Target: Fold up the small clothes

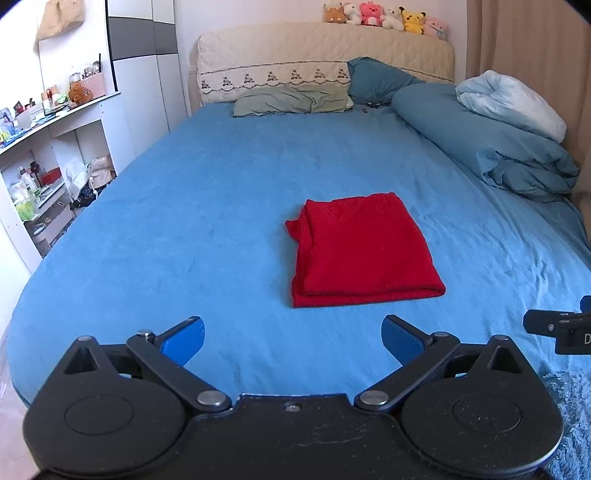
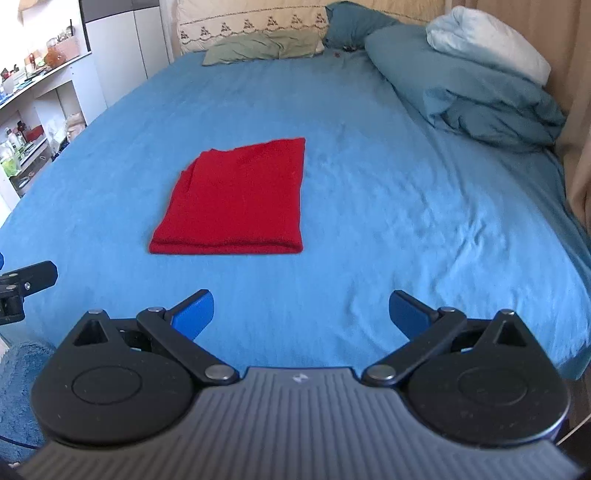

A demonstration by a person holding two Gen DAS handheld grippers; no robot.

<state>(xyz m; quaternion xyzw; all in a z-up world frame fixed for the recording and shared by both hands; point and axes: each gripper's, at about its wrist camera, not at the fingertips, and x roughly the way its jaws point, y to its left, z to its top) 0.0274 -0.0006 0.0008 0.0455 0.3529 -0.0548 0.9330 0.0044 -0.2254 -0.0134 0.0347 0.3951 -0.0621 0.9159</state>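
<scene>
A folded garment (image 1: 364, 249) lies flat on the bed (image 1: 207, 206), near its foot. Behind it, pillows (image 1: 291, 99) rest against the headboard (image 1: 325, 48), with plush toys (image 1: 384, 16) lined along its top. A bundled duvet (image 1: 491, 144) lies to the right, and shelves (image 1: 48, 162) stand left of the bed.

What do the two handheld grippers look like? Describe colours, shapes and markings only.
The left gripper and the right gripper each have black angled link arms with silver pivot bolts, round black discs either side, and blue pads on the jaws. The left body is plain speckled black; the right body is ribbed grey with a small white logo. No sleeves show.
</scene>
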